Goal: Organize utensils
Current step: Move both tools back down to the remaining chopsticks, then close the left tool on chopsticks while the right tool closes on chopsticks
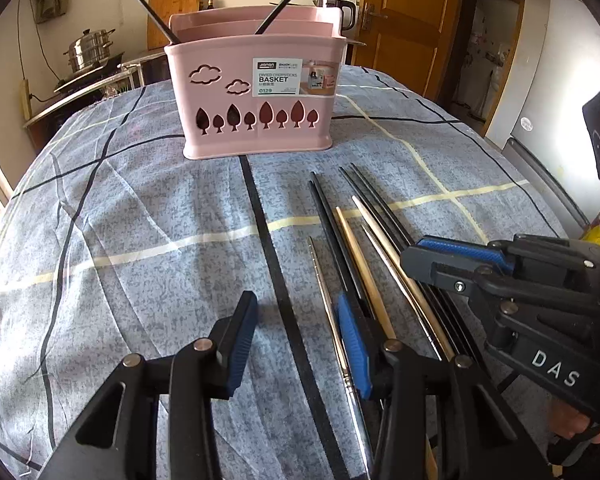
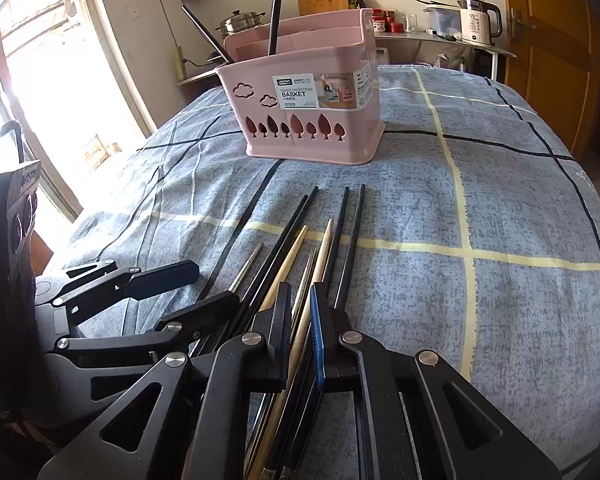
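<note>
Several chopsticks lie side by side on the blue checked cloth: black ones (image 1: 328, 216), wooden ones (image 1: 352, 248) and a metal one (image 1: 320, 272). My left gripper (image 1: 296, 344) is open over the cloth; the metal chopstick runs just inside its right finger (image 1: 354, 340), untouched by the pads. My right gripper (image 2: 300, 320) is shut on a wooden chopstick (image 2: 300, 344) and a metal one beside it, low over the pile. It shows at the right of the left wrist view (image 1: 410, 254). The pink chopstick basket (image 1: 256, 96) (image 2: 312, 108) stands beyond, with two black chopsticks (image 1: 148, 4) leaning in it.
The cloth-covered table (image 1: 140, 220) curves away to edges on both sides. Behind it are a steel pot (image 1: 90, 48) on a stove, a kettle (image 1: 338, 12) and a wooden door (image 1: 408, 20). A bright window (image 2: 40, 80) is at the left.
</note>
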Demonstrator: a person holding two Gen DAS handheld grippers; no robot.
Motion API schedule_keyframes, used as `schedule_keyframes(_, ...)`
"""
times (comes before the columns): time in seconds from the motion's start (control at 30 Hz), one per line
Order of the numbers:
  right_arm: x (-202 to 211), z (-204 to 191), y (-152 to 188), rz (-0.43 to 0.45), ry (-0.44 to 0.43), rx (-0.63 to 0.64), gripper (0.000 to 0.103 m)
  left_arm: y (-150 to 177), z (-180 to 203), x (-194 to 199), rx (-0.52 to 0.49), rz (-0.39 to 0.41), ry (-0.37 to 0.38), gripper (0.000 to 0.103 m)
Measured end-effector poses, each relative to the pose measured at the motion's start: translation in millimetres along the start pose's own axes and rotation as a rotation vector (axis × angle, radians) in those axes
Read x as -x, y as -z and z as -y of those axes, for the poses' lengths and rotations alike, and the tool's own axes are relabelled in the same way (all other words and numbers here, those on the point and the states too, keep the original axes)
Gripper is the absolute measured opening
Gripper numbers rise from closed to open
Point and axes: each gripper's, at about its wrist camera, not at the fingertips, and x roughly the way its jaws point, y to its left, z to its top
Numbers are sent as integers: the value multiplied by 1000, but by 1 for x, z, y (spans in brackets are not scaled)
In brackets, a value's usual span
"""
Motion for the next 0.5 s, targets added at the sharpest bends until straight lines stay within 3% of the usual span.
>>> schedule_keyframes(0.07,0,-1,0,-1,-1,3,9,-1,0,0,-4,3,-4,43)
schedule_keyframes(0.2,-2,-4,-1,-6,-3,14,9,-3,-12,0,34,7,-23,23)
schedule_keyframes(0.5,-17,-6,-7,-31,23,35,9,-7,-37,-1,93,-19,16,21)
